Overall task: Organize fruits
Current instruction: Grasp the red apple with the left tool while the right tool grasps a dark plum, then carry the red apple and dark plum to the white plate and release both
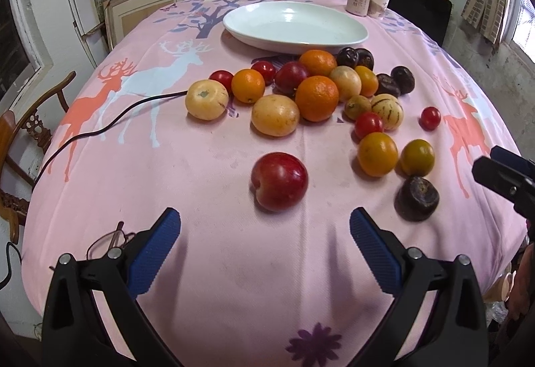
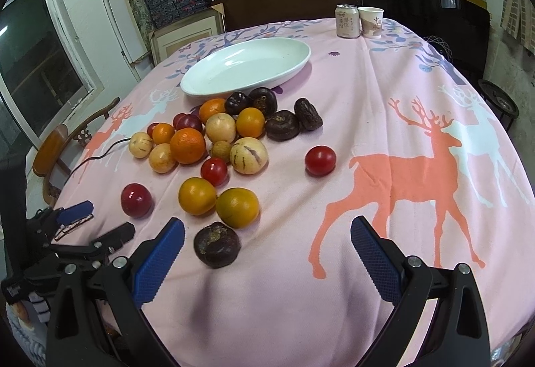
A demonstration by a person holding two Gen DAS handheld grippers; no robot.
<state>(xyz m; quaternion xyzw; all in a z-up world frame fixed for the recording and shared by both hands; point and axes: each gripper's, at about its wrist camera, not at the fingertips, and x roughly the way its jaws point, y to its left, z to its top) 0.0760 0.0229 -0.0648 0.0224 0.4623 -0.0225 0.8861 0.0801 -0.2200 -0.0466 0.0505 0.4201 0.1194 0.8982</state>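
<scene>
A pile of fruit (image 1: 314, 93) (image 2: 207, 139) lies on the pink deer-print tablecloth in front of an empty white oval plate (image 1: 294, 26) (image 2: 247, 66): oranges, yellow melons, small red tomatoes and dark purple fruit. A red plum (image 1: 279, 181) (image 2: 136, 200) sits apart, just ahead of my left gripper (image 1: 265, 225), which is open and empty. A dark purple fruit (image 2: 216, 244) (image 1: 417, 198) rests near the left finger of my right gripper (image 2: 267, 233), also open and empty. A lone red tomato (image 2: 320, 160) (image 1: 430, 118) lies to the right of the pile.
A drink can (image 2: 347, 21) (image 1: 358, 0) and a paper cup (image 2: 370, 22) (image 1: 378, 4) stand at the far edge. A black cable (image 1: 110, 123) runs across the left of the cloth. Glasses (image 1: 110, 240) lie near the left gripper. A wooden chair (image 1: 20, 146) stands left of the table.
</scene>
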